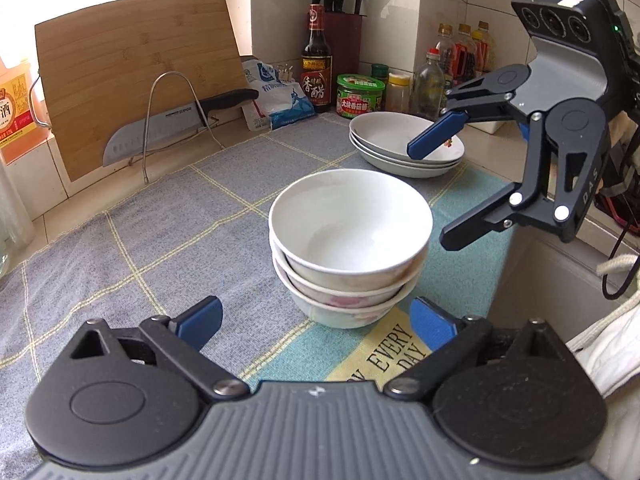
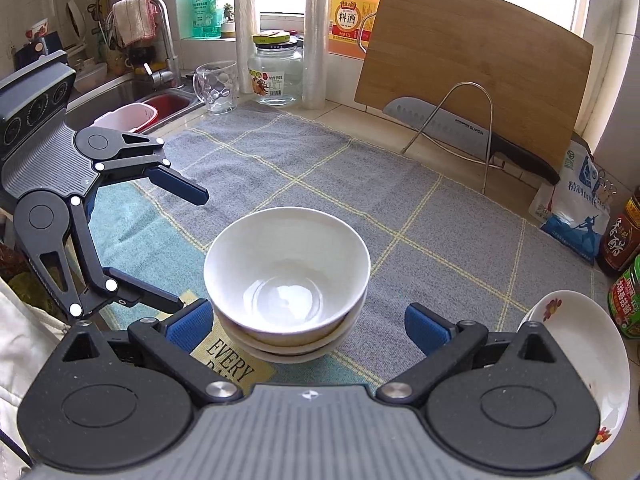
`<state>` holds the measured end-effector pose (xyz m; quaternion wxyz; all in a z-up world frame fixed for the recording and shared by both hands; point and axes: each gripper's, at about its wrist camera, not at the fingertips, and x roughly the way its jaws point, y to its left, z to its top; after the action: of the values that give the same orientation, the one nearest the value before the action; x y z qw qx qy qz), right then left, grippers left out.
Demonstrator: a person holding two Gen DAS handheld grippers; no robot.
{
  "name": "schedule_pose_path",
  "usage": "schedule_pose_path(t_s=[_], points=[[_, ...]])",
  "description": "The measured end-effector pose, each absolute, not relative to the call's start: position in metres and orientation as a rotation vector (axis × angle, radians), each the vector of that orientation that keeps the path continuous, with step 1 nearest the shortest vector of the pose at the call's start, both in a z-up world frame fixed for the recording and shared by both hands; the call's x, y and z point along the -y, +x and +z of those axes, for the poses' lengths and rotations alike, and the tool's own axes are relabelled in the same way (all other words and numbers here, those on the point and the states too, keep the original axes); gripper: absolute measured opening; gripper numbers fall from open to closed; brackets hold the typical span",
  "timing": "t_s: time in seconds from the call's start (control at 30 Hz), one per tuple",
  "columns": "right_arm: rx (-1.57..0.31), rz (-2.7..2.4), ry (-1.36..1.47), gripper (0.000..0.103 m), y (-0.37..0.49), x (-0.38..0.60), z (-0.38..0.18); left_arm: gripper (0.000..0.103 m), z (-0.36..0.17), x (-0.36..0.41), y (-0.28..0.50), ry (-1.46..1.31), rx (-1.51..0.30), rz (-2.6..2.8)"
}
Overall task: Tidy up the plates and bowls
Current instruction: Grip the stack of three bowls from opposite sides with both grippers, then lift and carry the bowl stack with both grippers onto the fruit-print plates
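White nested bowls (image 1: pixel 349 240) upright, near stacked plates (image 1: pixel 404 148)

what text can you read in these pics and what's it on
"SUPOR": knife blade.
"EVERY DAY": mat; partly hidden in the right wrist view.
"香醋": dark bottle.
"料酒": orange jug.
"大块香菇酱": green-lidded jar.
"精制": salt bag; the rest is cut off.
"DAS": right gripper body.
Glass jar label and fine print elsewhere: too small to read.
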<state>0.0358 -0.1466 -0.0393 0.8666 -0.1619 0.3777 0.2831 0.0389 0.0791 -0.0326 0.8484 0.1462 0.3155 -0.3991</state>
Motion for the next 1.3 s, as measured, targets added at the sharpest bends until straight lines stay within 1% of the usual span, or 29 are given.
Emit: schedule_pose_path(t_s=[0.23, 0.53, 0.93, 1.17, 1.23, 1.3], points=[[-0.849, 0.466, -0.352, 0.103, 0.022, 0.139, -0.072, 0.100, -0.052, -0.076, 0.047, 0.394, -0.662, -0.934], [-0.852, 0.463, -0.409, 0.103, 0.032, 0.128, -0.101, 0.099, -0.072, -0.058, 0.059, 0.452, -0.648, -0.975], [-0.852, 0.595, -0.454, 0.103, 0.052, 0.130, -0.106, 0.098, -0.071, -0.045, 0.077, 0.433, -0.704, -0.989], [-0.859, 0.672, -0.467, 0.103, 0.061, 0.132, -0.105, 0.097, -0.067, -0.040, 0.077, 0.489, -0.707, -1.018], [-0.861, 0.688, -0.472, 0.103, 0.062, 0.132, -0.105, 0.095, -0.067, -0.040, 0.079, 0.495, -0.713, -1.037], [-0.866, 0.706, -0.476, 0.102, 0.065, 0.133, -0.105, 0.091, -0.066, -0.038, 0.082, 0.498, -0.723, -1.062]])
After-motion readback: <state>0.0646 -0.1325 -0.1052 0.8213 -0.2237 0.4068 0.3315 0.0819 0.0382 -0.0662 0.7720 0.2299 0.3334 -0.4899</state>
